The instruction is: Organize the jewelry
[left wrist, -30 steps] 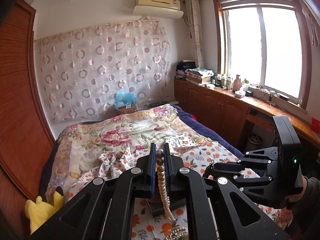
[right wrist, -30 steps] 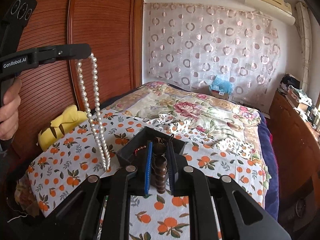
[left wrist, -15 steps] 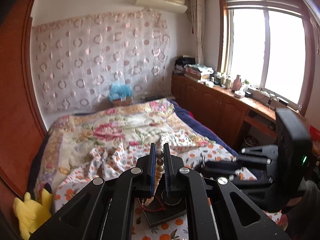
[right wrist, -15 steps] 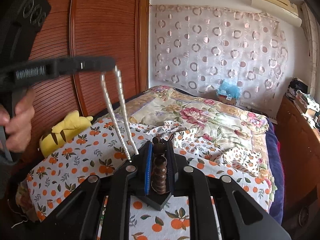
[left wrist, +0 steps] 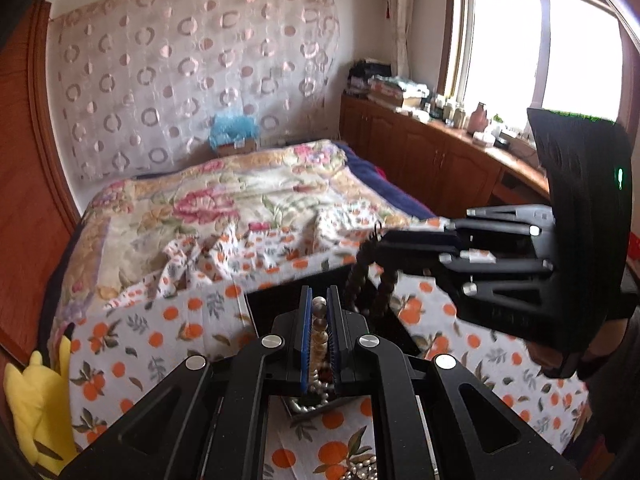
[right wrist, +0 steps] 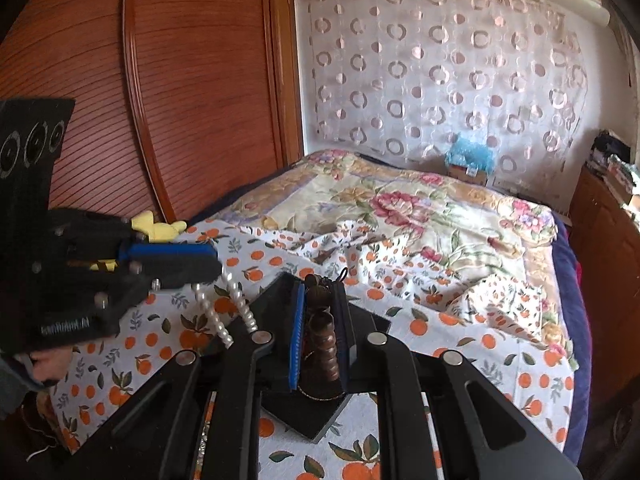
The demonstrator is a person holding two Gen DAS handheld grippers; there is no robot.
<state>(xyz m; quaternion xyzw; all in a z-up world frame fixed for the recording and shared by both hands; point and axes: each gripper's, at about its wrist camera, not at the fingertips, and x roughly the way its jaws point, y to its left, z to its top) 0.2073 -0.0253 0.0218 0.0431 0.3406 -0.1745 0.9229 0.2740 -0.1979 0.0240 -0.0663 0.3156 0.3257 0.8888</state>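
Note:
My left gripper (left wrist: 319, 300) is shut on a white pearl necklace (left wrist: 319, 332), which hangs down into a black tray (left wrist: 276, 308) on the bed. In the right wrist view the pearl necklace (right wrist: 222, 312) hangs from the left gripper (right wrist: 212, 260) at the tray's left side. My right gripper (right wrist: 320, 284) is shut on a dark brown wooden bead bracelet (right wrist: 322, 340), held low over the black tray (right wrist: 316, 412). In the left wrist view the bracelet (left wrist: 370, 280) hangs in two strands from the right gripper (left wrist: 380, 236) over the tray's far right part.
The tray lies on an orange-print sheet (right wrist: 440, 332) over a floral quilt (left wrist: 224, 200). More pearls (left wrist: 360, 468) lie on the sheet at the near edge. A yellow plush toy (left wrist: 36, 400) sits at the bed's left. A wooden wardrobe (right wrist: 160, 100) stands left, cabinets (left wrist: 432, 160) right.
Both grippers have come down towards the black tray. The pearl necklace, which hung free high at the left, now reaches into the tray. The bracelet stays gripped.

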